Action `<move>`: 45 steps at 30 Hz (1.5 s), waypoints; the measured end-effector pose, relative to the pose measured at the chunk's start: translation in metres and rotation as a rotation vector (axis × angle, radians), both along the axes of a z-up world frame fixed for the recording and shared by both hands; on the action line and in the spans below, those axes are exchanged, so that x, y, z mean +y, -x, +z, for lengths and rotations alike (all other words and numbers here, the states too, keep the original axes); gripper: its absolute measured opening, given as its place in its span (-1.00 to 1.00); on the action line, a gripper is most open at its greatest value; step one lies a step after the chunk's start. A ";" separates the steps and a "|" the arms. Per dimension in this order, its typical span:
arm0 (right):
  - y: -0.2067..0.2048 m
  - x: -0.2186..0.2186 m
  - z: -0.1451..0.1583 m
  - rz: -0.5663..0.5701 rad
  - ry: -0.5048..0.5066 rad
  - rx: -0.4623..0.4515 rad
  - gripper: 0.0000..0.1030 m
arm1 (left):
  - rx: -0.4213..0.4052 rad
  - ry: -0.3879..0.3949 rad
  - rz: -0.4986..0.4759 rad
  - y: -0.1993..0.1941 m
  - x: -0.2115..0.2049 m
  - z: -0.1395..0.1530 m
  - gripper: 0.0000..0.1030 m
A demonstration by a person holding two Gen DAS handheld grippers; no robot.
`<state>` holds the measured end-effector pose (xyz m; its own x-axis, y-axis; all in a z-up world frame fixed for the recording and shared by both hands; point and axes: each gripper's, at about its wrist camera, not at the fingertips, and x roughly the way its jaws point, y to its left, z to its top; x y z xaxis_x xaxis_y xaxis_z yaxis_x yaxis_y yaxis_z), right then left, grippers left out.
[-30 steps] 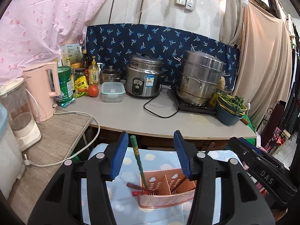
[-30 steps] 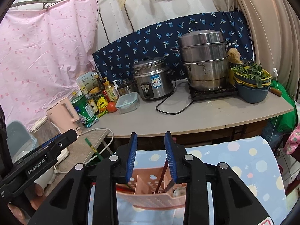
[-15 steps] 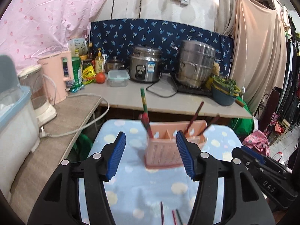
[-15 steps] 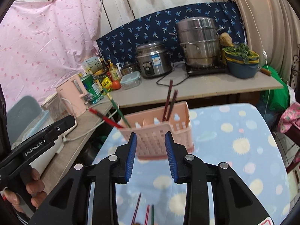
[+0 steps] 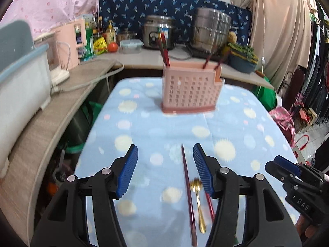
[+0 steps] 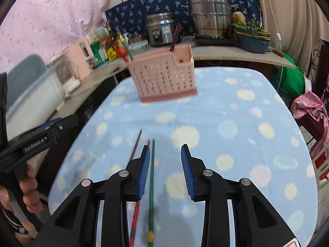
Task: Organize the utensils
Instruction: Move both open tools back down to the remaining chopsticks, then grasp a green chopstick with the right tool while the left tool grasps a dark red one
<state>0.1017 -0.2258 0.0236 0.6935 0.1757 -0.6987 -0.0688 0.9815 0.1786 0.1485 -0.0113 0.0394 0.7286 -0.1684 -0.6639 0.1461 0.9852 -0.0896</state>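
Home kitchen: rice cooker (image 5: 158,32), steamer pot (image 5: 211,27), cluttered counter (image 5: 144,58).

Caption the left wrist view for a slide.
Open left gripper above chopsticks and gold spoon on dotted cloth, pink caddy beyond.

Blue cloth (image 5: 156,127) lies open before the pink caddy (image 5: 190,88); loose chopsticks (image 6: 151,177) clutter its near edge.
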 end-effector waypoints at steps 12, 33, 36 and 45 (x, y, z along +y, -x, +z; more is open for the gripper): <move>0.053 0.029 -0.071 0.065 0.032 0.145 -0.40 | 0.179 -0.033 -0.009 0.041 0.003 -0.073 0.03; 0.064 0.037 -0.093 0.086 0.066 0.210 -0.82 | 0.226 -0.047 -0.056 0.060 -0.009 -0.089 0.14; 0.064 0.037 -0.094 0.083 0.070 0.205 -0.86 | 0.234 -0.049 -0.061 0.060 -0.010 -0.091 0.14; 0.063 0.026 -0.095 0.036 0.051 0.197 -0.86 | 0.253 -0.056 -0.096 0.064 -0.019 -0.097 0.19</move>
